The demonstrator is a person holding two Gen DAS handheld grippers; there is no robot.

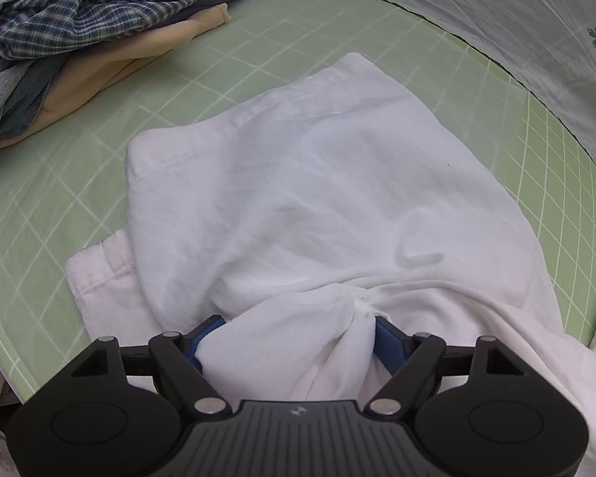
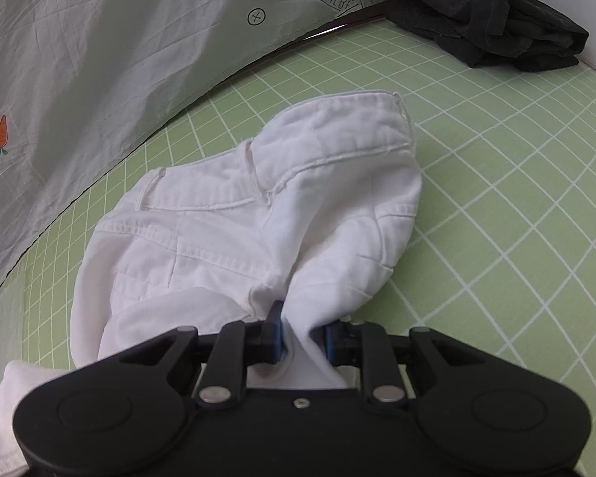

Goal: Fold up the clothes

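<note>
White trousers [image 1: 318, 183] lie half folded on the green grid mat [image 1: 226, 59]. In the left wrist view one leg lies over the other, with a hem [image 1: 99, 274] sticking out at the left. My left gripper [image 1: 294, 324] stands wide, with a thick bunch of the white cloth filling the space between its blue fingers [image 1: 387, 338] and puckering at the right one. The right wrist view shows the waistband and pocket seams of the trousers [image 2: 258, 206]. There my right gripper [image 2: 302, 330] is nearly closed, pinching a narrow fold of the same cloth near the crotch seam.
A pile of other clothes [image 1: 79, 20], with a plaid shirt on top, sits at the mat's far left. A crumpled black garment [image 2: 488, 20] lies at the far right corner. A grey sheet [image 2: 99, 59] printed with carrots and marks borders the mat [image 2: 516, 218].
</note>
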